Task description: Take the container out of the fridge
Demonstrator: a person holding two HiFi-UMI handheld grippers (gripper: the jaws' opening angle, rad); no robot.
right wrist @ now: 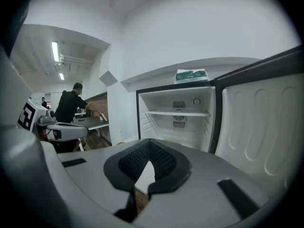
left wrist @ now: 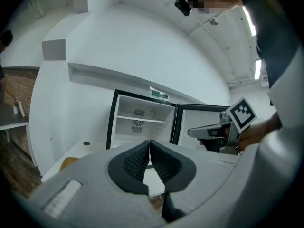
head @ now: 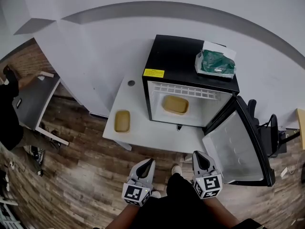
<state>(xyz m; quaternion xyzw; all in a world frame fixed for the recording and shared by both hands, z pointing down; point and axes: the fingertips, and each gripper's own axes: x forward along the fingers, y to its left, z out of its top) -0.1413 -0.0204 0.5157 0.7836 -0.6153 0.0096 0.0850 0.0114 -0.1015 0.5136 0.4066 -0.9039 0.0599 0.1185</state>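
Head view: the container [head: 175, 104] sits on the floor of the open fridge [head: 177, 57], well ahead of my left gripper [head: 150, 162] and right gripper [head: 198, 155], both pinched together on nothing. Reaching in like this, I'd likely shove it deeper, or clip the door [head: 237, 147].

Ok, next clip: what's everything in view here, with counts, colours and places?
fridge: 1, black, white inside, on table, door open to the right
containers: 2, tan; one in fridge, one on table left of it
pack: 1, green, on fridge top
table: 1, white, by the wall
desk: 1, grey, far left
person: 1, in black, at desk
left gripper: 1, grey, shut, empty, before table
right gripper: 1, grey, shut, empty, near door
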